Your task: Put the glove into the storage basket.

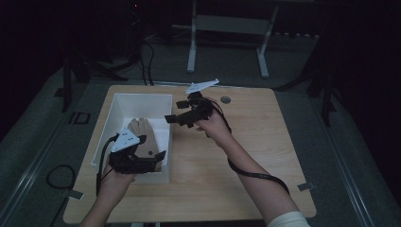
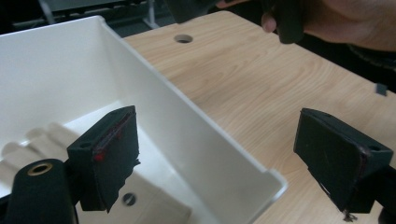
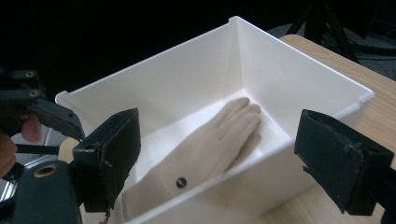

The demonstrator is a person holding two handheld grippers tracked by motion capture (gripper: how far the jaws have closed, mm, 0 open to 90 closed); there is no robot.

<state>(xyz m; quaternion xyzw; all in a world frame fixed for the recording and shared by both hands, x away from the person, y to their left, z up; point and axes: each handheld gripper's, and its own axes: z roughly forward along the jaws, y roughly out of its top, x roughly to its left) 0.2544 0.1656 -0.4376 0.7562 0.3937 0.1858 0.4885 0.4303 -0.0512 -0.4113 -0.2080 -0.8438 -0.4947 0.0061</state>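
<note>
- High view puts the left gripper [image 1: 158, 158] at the near right corner of the bin [image 1: 163, 101], jaws spread wide and holding nothing.
- Left gripper view confirms it: one jaw hangs inside the bin, the other outside over the table [image 2: 243, 79], so the jaws straddle the bin's wall.
- Right gripper [image 1: 171, 118] sits just outside the bin's right wall, farther back, jaws also wide and empty; in the right gripper view its camera looks across the rim into the bin.
- Glove [image 3: 210, 140], tan with a small dark snap near the cuff, lies flat on the bin's floor, fingers [image 3: 245, 109] toward the far end and cuff toward the person.
- Judged step: reaching in for the glove. To do it well, the left gripper should clear the wall first, bringing both jaws inside before closing, or it will pinch the plastic instead.
- Cuff end looks the better hold, being nearest the left jaws; the cloth is limp, so a pinch should gather a fold rather than skim the floor.
- Left forearm comes up from the bottom edge, wrist roughly straight; right forearm stretches diagonally across the table, hand curled round the handle.
- Light is dim, so the glove's thickness is hard to judge.
</note>
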